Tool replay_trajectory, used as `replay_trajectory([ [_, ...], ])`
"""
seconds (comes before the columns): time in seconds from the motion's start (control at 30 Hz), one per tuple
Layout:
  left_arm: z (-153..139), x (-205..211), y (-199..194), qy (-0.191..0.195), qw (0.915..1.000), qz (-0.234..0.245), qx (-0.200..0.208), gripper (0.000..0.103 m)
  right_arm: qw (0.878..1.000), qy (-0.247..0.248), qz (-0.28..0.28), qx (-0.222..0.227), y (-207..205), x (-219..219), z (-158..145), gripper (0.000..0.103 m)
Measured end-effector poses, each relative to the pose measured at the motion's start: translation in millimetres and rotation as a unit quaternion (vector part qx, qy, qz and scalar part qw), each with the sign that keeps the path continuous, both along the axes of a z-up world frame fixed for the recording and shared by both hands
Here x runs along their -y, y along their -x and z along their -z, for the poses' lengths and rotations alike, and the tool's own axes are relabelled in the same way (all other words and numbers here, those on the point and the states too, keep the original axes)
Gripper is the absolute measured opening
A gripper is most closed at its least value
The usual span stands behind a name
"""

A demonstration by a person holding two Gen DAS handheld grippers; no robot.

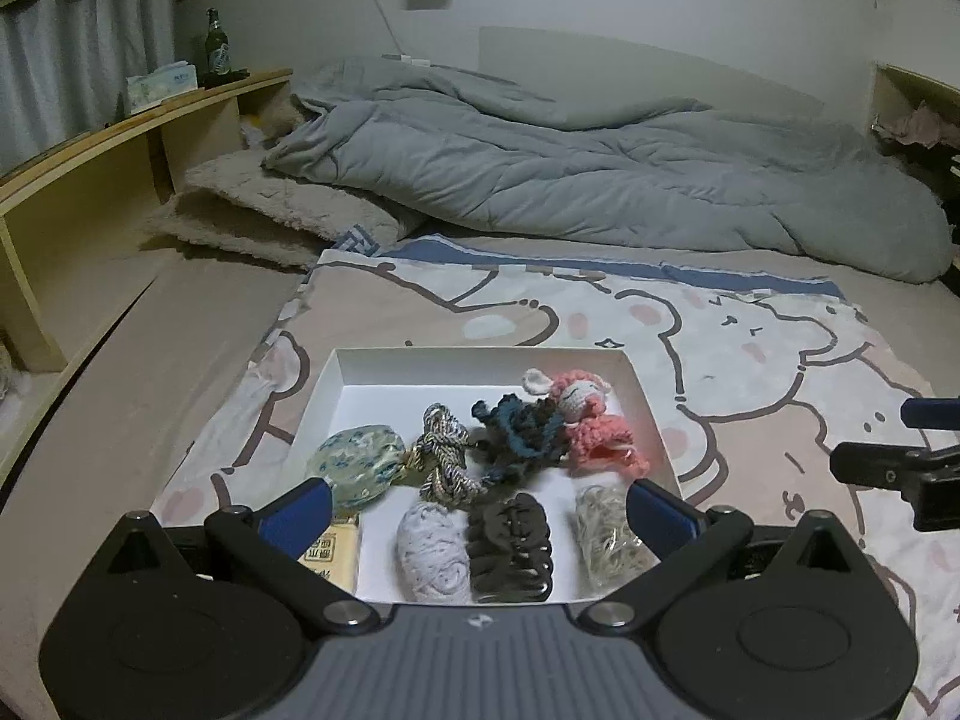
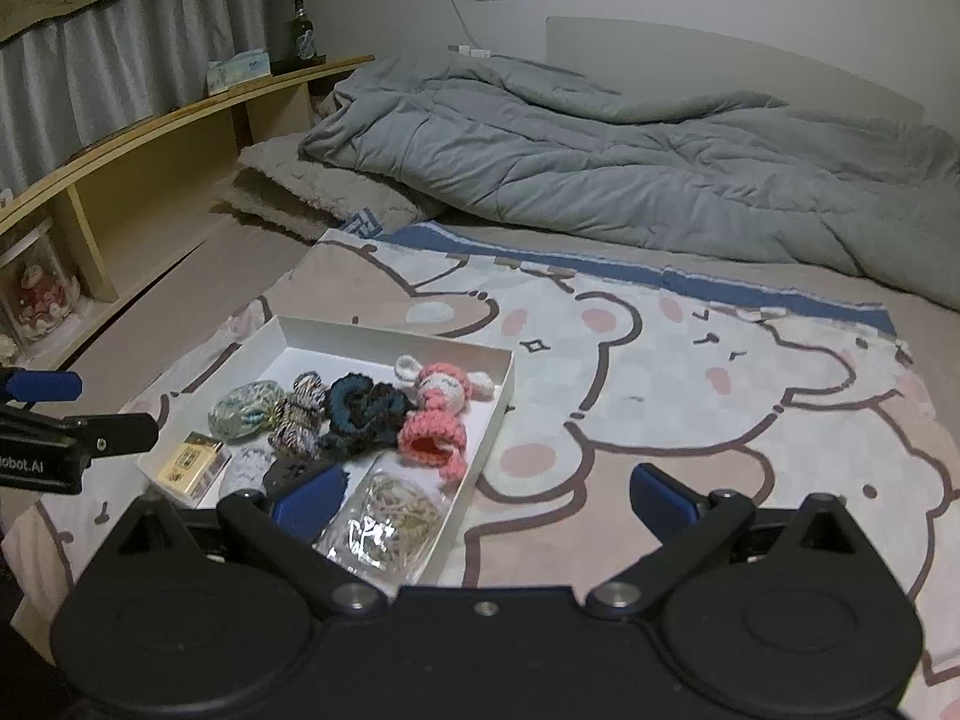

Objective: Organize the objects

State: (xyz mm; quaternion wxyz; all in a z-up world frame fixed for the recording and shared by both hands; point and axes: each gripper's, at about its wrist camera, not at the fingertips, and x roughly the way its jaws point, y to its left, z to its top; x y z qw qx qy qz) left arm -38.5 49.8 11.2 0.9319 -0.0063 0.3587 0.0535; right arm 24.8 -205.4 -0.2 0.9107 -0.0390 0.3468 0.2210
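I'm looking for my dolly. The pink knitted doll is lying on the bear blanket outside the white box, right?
Not quite. The pink knitted doll lies inside the white box, beside the dark scrunchie, as the right wrist view shows. The box itself sits on the bear blanket.

From the left wrist we look low and close along the bed, straight over the box (image 1: 480, 360). From the right wrist we face likewise, with the box (image 2: 396, 339) left. Both share the quilt (image 1: 600, 180) far off.

box (image 1: 651, 420): matt white card | doll (image 1: 591, 420): rough pink crochet | bag (image 2: 384, 519): glossy clear plastic | shelf (image 2: 150, 138): smooth wood
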Motion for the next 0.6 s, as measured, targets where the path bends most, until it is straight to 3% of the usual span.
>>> replay_trajectory([
  [0.6,19,7,2,-0.020,0.9995,0.011,-0.022,0.103,0.999,0.015,0.012,-0.028,5,9,20,0.103],
])
